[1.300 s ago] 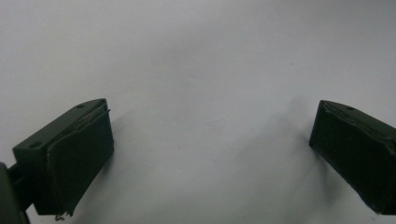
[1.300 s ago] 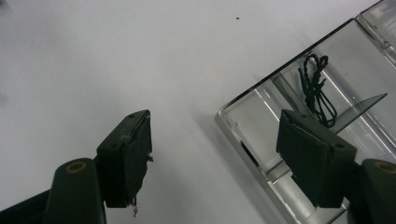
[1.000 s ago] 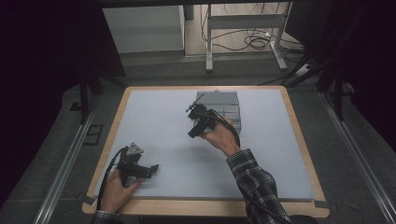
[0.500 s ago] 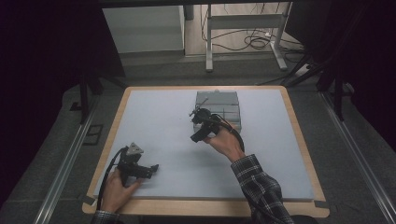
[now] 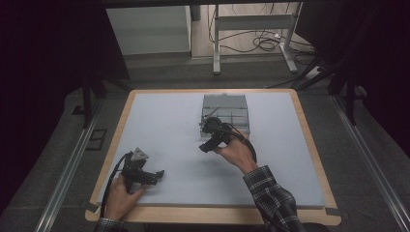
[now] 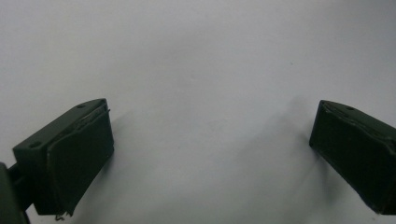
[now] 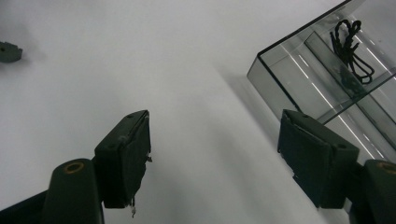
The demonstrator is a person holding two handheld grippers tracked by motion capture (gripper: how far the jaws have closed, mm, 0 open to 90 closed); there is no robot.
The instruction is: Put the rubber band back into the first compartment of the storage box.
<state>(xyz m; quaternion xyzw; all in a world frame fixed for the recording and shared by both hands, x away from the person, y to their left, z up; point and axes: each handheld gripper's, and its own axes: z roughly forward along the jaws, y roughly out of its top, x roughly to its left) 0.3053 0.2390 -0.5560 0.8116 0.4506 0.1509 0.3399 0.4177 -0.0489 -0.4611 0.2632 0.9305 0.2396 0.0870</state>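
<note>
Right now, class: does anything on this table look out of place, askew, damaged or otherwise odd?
Nothing stands out. The clear plastic compartment box sits square on the pale grey mat, with a black cord loop lying in one compartment. Both the left gripper and right gripper are open and hold nothing.

Fingers (image 7: 126, 158): 2, spread apart, nothing between them.
Clear box (image 7: 299, 74): corner beside 1 finger; black cord (image 7: 350, 44) inside.

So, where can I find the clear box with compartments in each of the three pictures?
High view: the clear box sits at the far middle of the table, just beyond the right gripper.
Right gripper view: its corner is at the upper right, a black cord inside.
Left gripper view: not in it.
Shared landmark: the pale mat.
</note>
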